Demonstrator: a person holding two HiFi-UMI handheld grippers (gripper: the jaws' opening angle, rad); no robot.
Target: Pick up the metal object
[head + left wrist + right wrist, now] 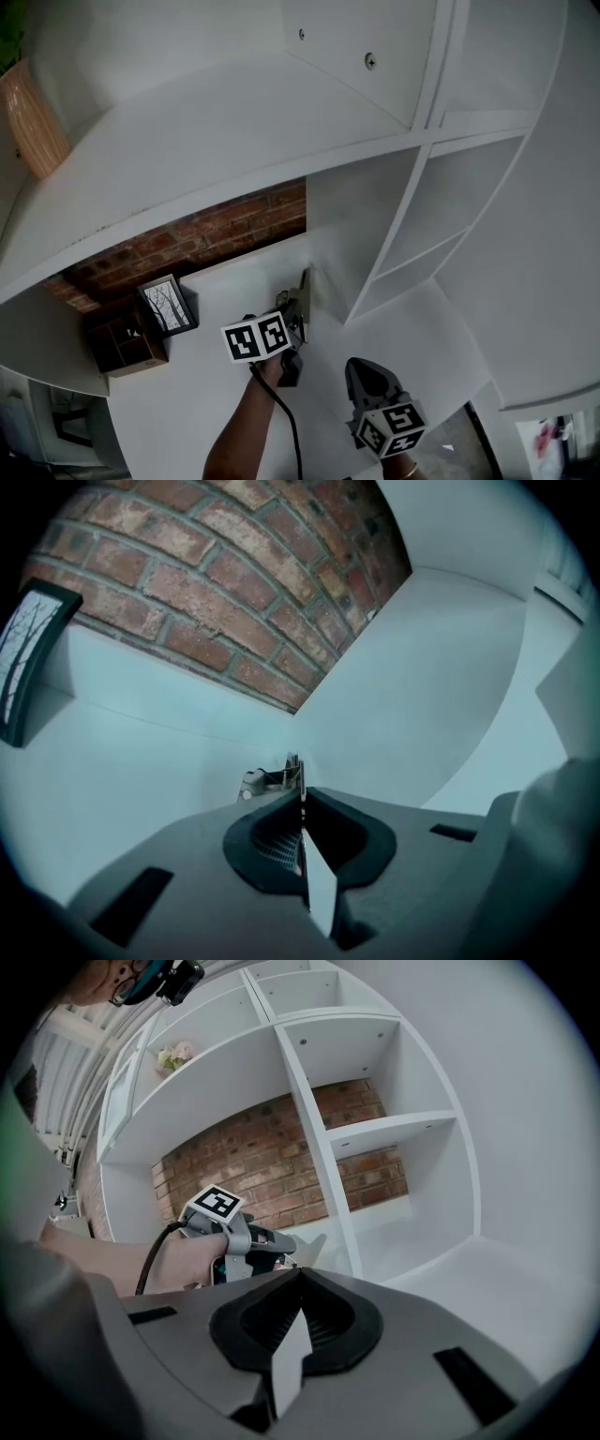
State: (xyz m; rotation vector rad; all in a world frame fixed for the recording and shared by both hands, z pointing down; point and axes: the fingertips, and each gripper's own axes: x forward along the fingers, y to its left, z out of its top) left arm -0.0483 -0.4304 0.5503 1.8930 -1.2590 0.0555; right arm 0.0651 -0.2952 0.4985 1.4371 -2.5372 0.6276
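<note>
My left gripper (pixel 298 794) has its jaws pressed together on the thin edge of the metal object (pixel 284 778). The piece pokes out straight ahead of the tips at the centre of the left gripper view, edge-on to the camera and in line with the jaws, pointing toward the brick wall (pixel 206 583). In the head view it stands just above centre-bottom, right beside the white upright panel (pixel 361 234). I cannot tell whether it touches the shelf under it. My right gripper (pixel 364 367) sits lower right with its jaws closed on nothing, well apart from the piece — so the left hand owns this one. I judge the lift should go straight up, clear of that panel.
</note>
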